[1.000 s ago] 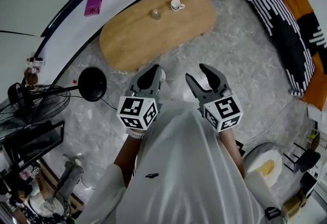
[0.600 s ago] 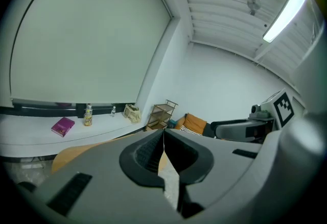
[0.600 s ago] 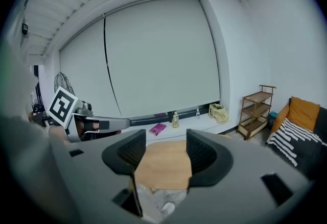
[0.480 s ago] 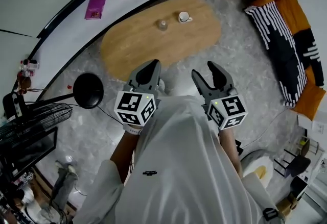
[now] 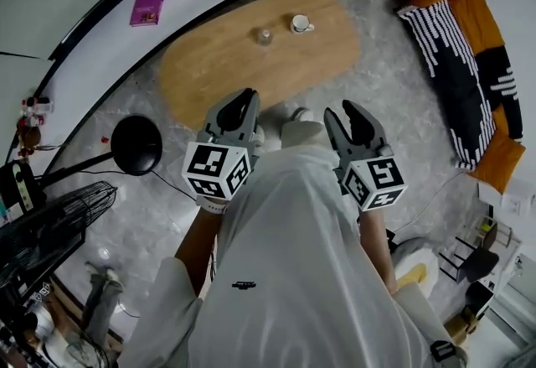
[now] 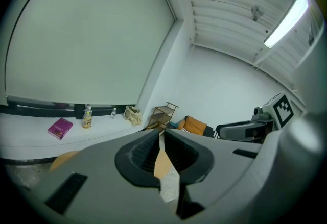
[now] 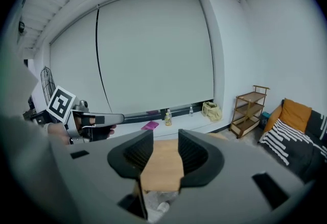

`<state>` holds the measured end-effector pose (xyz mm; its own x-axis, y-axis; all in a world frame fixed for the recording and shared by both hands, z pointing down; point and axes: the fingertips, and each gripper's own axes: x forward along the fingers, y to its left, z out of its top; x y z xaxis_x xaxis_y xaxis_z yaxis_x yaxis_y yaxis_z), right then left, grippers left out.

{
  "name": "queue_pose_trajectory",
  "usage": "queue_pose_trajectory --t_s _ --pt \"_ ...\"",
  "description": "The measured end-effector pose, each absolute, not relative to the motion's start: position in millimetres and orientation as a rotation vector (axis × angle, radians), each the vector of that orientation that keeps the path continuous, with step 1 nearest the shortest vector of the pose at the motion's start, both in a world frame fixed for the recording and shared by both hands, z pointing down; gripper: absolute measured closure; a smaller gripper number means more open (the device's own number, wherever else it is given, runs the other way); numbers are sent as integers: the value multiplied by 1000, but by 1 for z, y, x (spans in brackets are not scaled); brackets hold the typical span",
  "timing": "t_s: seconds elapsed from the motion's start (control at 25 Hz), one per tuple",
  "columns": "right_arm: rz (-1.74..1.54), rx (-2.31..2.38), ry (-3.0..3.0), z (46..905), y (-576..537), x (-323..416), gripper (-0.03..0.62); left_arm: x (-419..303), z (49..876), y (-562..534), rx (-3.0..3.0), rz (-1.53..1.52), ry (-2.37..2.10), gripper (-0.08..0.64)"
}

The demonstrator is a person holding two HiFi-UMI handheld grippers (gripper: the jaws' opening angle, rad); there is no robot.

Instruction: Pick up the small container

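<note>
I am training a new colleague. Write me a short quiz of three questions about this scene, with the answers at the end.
1. True or false: the small container stands on the wooden table.
2. What stands nearest to it on that table? A) a white cup B) a pink book C) a bottle
3. Are the fingers of the left gripper together or apart, and do they hold anything?

Key: 1 true; 2 A; 3 together, holding nothing.

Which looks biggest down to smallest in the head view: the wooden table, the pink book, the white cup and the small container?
1. wooden table, by far the largest
2. pink book
3. white cup and small container: both tiny and nearly alike, so too close to rank
</note>
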<state>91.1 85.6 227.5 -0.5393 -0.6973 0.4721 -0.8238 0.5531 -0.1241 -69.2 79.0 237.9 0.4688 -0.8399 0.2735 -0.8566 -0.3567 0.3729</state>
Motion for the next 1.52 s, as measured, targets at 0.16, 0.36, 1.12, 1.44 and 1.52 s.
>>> queue_pose_trajectory --t_s 0.16,0.36,1.12,1.44,1.52 --pt "450 1218 -2386 231 73 90 466 -71 239 71 2246 30 -1422 538" --pt "400 1188 -2352 236 53 90 586 -72 249 56 2210 23 -1437 460" --pt "395 1010 -2385 268 -17 71 586 -72 300 -31 2141 83 -1507 345" --pt "384 917 -2400 288 -55 77 586 -56 345 -71 2170 200 -1478 299" --pt "406 904 -2397 301 -64 81 586 -51 358 -79 2177 237 -1478 281"
